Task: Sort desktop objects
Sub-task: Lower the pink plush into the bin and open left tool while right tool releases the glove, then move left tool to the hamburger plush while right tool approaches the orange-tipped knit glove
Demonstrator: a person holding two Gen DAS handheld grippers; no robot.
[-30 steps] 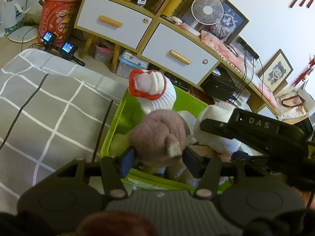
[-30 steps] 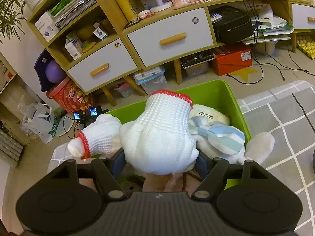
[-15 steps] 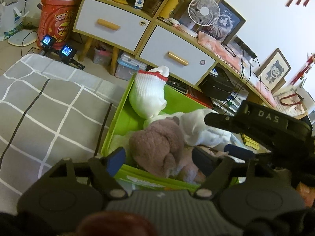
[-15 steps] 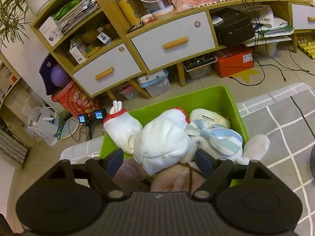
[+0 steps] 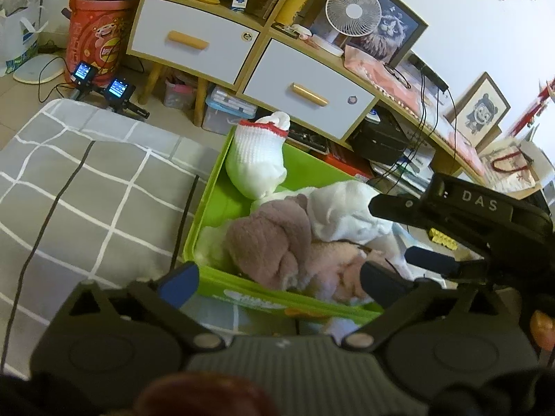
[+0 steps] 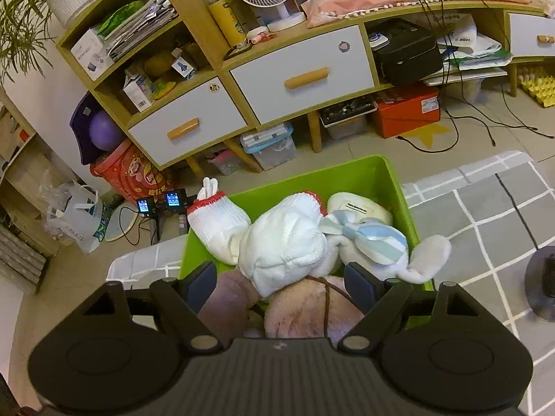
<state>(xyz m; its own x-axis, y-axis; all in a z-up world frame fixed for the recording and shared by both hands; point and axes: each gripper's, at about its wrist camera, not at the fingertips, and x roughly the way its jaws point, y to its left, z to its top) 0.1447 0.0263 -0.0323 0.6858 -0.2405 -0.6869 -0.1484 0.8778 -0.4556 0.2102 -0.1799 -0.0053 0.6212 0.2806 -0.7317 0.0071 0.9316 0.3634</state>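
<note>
Fingers [image 5: 178, 282] of the left gripper [image 5: 277, 280] opening wide, empty, above brown plush [image 5: 270, 239] in green bin [image 6: 350, 173]. Right gripper [image 6: 282, 277] spread, empty. Only right view shows striped bow [image 6: 367, 234].

White fan [image 5: 348, 12] atop cabinet [image 5: 194, 40]; red bucket [image 5: 95, 40] beside.
</note>
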